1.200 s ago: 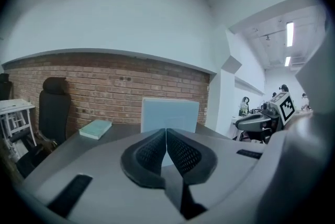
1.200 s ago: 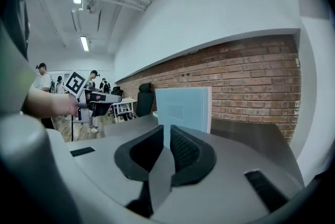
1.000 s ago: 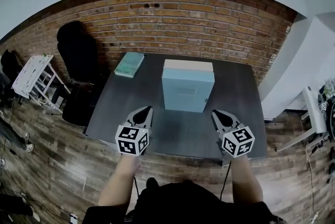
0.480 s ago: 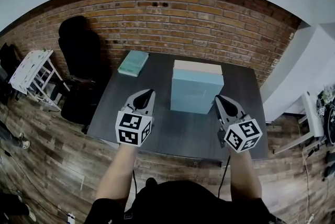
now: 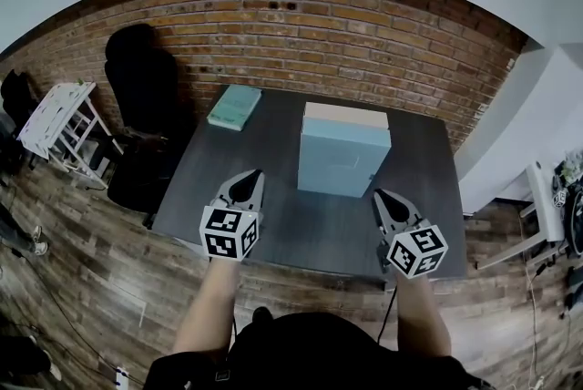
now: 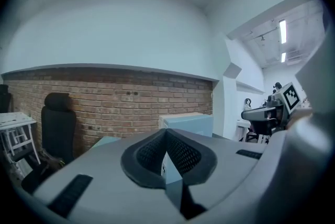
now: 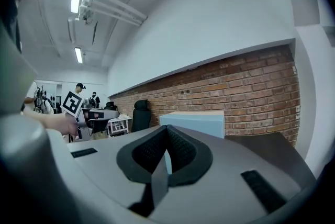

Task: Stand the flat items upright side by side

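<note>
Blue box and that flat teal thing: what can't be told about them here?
Blue box: contents and back hidden by its own walls in the head view; closed jaws block its base in both gripper views.
Flat teal item: too small in the head view to tell book from folder.

A box (image 5: pixel 344 162) stands on the table (image 5: pixel 310 229), a book (image 5: pixel 234 107) back-left of it.

Brick wall (image 5: pixel 319 24), wood floor (image 5: pixel 82 279), black chair (image 5: pixel 137 87)

Centre: pale blue box (image 5: pixel 342 162) upright; teal book (image 5: pixel 234 107) flat (far-left corner)
</note>
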